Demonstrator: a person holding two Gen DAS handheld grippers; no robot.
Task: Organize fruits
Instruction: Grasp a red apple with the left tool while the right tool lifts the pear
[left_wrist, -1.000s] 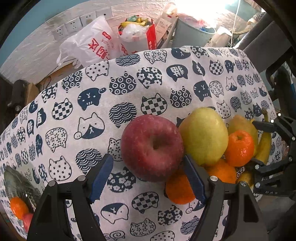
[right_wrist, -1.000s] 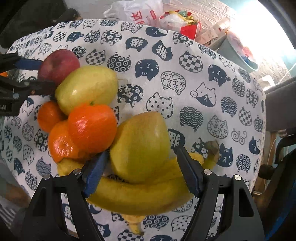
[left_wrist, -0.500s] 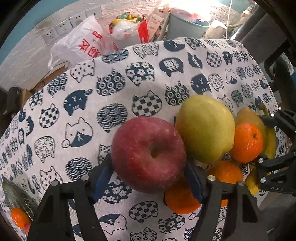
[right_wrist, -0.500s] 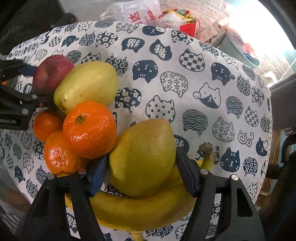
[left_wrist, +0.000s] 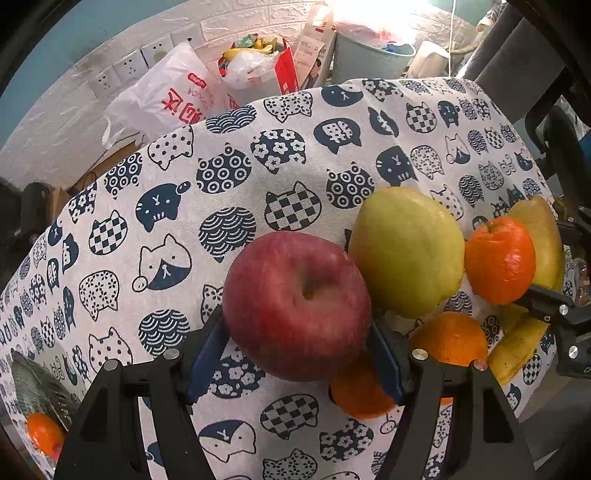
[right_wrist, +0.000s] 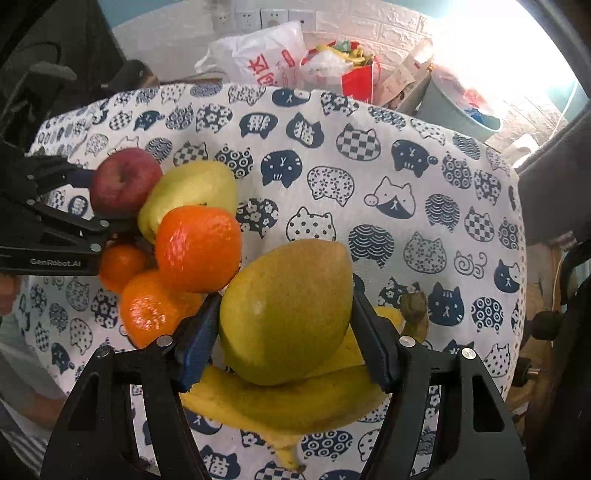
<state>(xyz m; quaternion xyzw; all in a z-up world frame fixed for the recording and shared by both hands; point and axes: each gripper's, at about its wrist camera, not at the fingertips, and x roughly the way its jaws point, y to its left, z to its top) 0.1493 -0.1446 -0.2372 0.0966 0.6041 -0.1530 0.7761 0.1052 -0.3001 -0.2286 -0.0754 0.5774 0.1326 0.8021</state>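
On the cat-print tablecloth (left_wrist: 221, 184) lies a pile of fruit. My left gripper (left_wrist: 295, 343) is shut on the red apple (left_wrist: 295, 302), with a blue pad pressed on each side of it. Next to the apple lie a yellow-green pear (left_wrist: 406, 251) and three oranges, one of them (left_wrist: 500, 258) on top. My right gripper (right_wrist: 286, 341) is shut on a brownish-green pear (right_wrist: 288, 310), which it holds just over the bananas (right_wrist: 295, 402). In the right wrist view the left gripper's fingers (right_wrist: 66, 225) and the apple (right_wrist: 125, 181) show at the left.
A metal bowl (left_wrist: 37, 384) with an orange in it sits at the lower left of the left wrist view. Behind the table stand a white plastic bag (left_wrist: 166, 99), a red bag of rubbish (left_wrist: 258, 70) and a grey bucket (left_wrist: 369, 55). A dark chair (right_wrist: 554, 258) is on the right.
Both pairs of jaws have closed from wide apart onto their fruit. The right gripper has risen a little with the brownish pear. The apple sits larger and higher between the left pads.
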